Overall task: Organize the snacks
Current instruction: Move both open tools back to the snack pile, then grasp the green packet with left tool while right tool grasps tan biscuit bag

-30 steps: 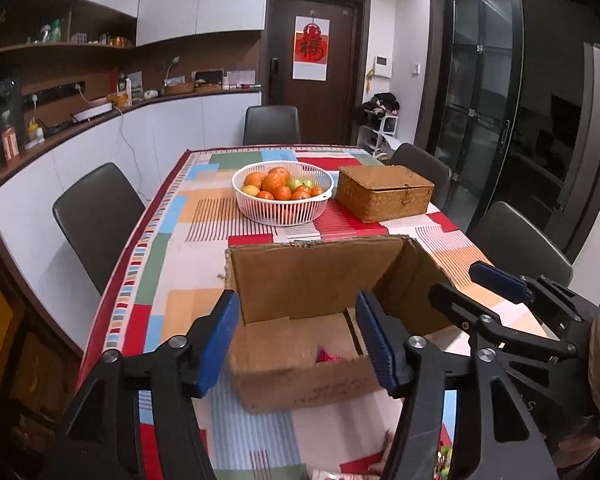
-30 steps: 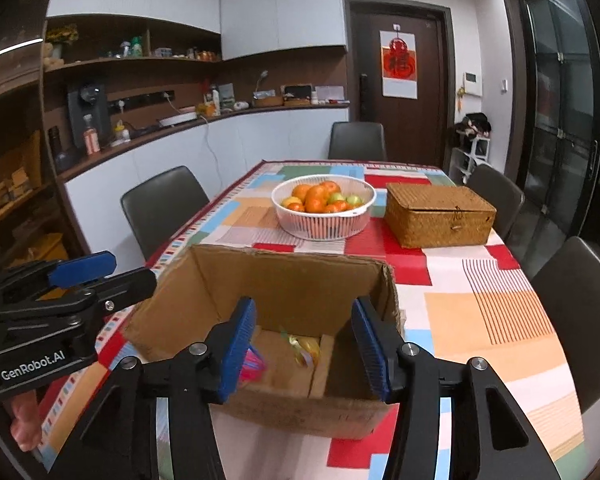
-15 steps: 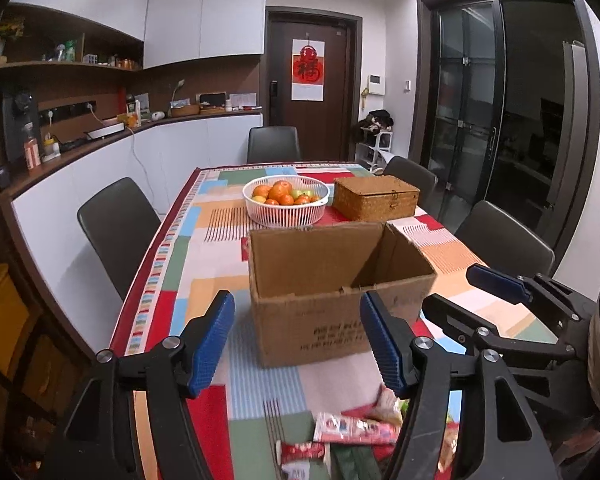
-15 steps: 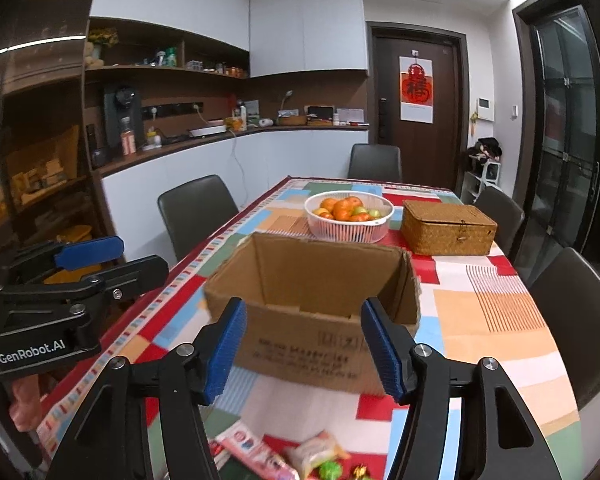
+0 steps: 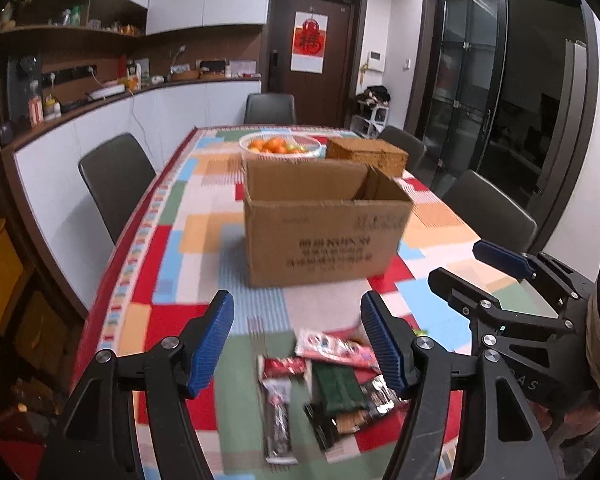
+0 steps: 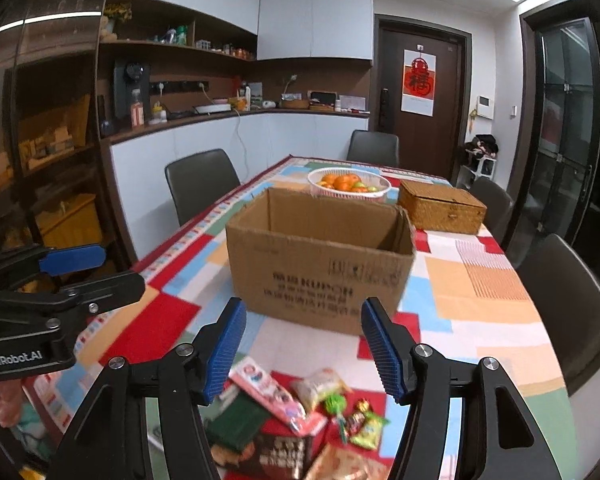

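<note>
An open cardboard box (image 5: 324,236) (image 6: 320,268) stands mid-table on the patchwork cloth. Loose snacks lie at the near end, in front of it: a pink packet (image 5: 332,350) (image 6: 272,396), a red packet (image 5: 284,367), a green packet (image 5: 338,388) (image 6: 236,416), a long dark packet (image 5: 278,416), a pale bag (image 6: 320,388) and small sweets (image 6: 356,420). My left gripper (image 5: 296,328) hovers open above the snacks, holding nothing. My right gripper (image 6: 304,332) hangs over the same pile; its jaws are opening and nothing is between them. Each gripper shows at the edge of the other's view.
Behind the box stand a white basket of oranges (image 5: 280,146) (image 6: 348,184) and a wicker box (image 5: 366,156) (image 6: 440,208). Grey chairs (image 5: 114,176) (image 6: 560,284) line both sides of the table. A counter and shelves run along the left wall.
Both grippers have drawn back from over the box to the near end of the table, so the snack pile has come into view. The right jaws have spread wider.
</note>
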Available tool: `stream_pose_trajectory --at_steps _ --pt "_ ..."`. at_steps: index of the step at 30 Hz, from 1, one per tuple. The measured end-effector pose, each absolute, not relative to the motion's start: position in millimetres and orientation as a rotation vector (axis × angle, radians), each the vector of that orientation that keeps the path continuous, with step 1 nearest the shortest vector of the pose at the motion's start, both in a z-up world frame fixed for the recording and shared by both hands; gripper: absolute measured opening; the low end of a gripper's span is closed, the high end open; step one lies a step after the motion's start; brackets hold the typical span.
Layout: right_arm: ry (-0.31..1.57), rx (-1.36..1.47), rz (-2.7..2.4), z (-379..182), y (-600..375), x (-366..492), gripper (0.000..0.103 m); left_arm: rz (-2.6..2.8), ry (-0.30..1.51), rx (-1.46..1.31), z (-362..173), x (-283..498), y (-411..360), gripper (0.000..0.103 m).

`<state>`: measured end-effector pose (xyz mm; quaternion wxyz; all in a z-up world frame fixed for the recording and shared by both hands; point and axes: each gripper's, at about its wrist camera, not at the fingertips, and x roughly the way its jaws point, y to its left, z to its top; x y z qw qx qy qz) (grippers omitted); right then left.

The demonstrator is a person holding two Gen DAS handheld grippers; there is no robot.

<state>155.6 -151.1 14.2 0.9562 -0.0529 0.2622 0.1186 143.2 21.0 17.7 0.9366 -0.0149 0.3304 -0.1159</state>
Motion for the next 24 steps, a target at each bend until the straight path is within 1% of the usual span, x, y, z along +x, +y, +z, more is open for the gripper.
stream_pose_trajectory --at_steps 1,4,11,16,24 --pt "0.540 -0.108 0.236 11.8 -152.8 151.6 0.066 -0.241 0.683 -0.032 14.9 140.8 20.4 0.065" --pt "0.564 -0.098 0.230 5.9 -157.8 141.4 0.066 -0.260 0.712 -0.021 6.3 132.4 13.6 0.065" --pt "0.610 -0.099 0.173 -7.9 -174.2 122.4 0.076 -0.283 0.797 0.013 -20.0 113.9 0.5 0.067" --pt "0.676 -0.087 0.146 -24.7 -184.8 114.0 0.077 -0.305 0.870 0.023 -39.1 108.7 -8.9 0.067" --pt "0.829 0.018 0.127 -59.1 -208.1 110.3 0.077 -0.323 0.971 0.054 -65.3 105.1 -21.9 0.067"
